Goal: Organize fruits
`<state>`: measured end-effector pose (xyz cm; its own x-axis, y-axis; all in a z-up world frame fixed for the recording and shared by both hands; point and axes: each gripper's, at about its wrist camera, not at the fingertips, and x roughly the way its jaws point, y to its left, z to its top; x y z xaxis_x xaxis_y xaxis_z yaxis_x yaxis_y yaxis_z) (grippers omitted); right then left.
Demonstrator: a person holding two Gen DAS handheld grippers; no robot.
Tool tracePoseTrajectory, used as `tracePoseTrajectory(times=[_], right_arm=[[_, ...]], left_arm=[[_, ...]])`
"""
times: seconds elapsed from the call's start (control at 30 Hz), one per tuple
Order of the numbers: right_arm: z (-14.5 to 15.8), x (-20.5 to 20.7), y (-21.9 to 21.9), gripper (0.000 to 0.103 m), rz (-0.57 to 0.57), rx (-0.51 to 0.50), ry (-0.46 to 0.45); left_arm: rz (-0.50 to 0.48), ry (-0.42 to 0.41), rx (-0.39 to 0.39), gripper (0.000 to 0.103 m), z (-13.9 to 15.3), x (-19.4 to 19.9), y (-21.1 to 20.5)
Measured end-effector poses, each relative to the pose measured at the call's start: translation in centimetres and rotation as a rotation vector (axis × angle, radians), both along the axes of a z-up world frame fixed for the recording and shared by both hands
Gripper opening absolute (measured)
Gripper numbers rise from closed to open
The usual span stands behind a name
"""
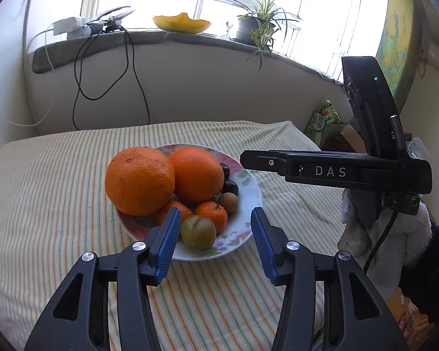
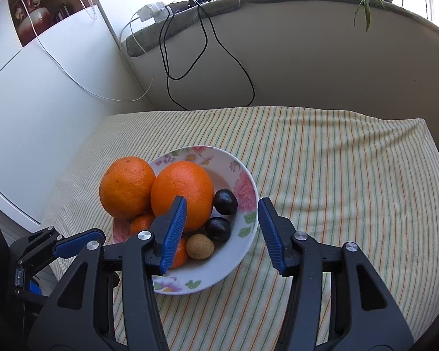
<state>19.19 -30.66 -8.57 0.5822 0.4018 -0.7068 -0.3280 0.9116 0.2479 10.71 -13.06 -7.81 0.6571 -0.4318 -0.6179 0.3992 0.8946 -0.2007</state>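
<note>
A floral plate [image 1: 248,199] [image 2: 243,175] on the striped cloth holds two big oranges [image 1: 140,180] [image 2: 182,194], small tangerines [image 1: 212,215], a green plum [image 1: 198,232], a tan longan [image 1: 229,201] [image 2: 200,246] and two dark plums [image 2: 225,201]. My left gripper [image 1: 216,239] is open and empty, its fingers on either side of the green plum at the plate's near rim. My right gripper [image 2: 221,234] is open and empty above the plate's near right side; it also shows in the left wrist view [image 1: 257,162] from the side.
The striped cloth [image 2: 336,181] covers the table to the right of the plate. A windowsill behind holds a yellow bowl [image 1: 182,23], a potted plant [image 1: 256,26] and a power strip with hanging cables [image 1: 82,58]. A white cabinet [image 2: 29,93] stands left.
</note>
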Motion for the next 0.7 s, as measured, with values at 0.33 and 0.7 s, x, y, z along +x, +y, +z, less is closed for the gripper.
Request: tracePoseTrajectory(times=[0.33,0.7], right_arm=[[2.0,-4.6,-0.7,0.068,-0.032,-0.005,-0.102],[3.8,-8.8,-1.3,0.094,-0.08,-0.072,-0.222]], left_arm=[[0.059,-0.024,-0.003,0.071,1.1,-1.9,1.3],[0.146,-0.07,0.024,0.08,2.2,-3.5,2.3]])
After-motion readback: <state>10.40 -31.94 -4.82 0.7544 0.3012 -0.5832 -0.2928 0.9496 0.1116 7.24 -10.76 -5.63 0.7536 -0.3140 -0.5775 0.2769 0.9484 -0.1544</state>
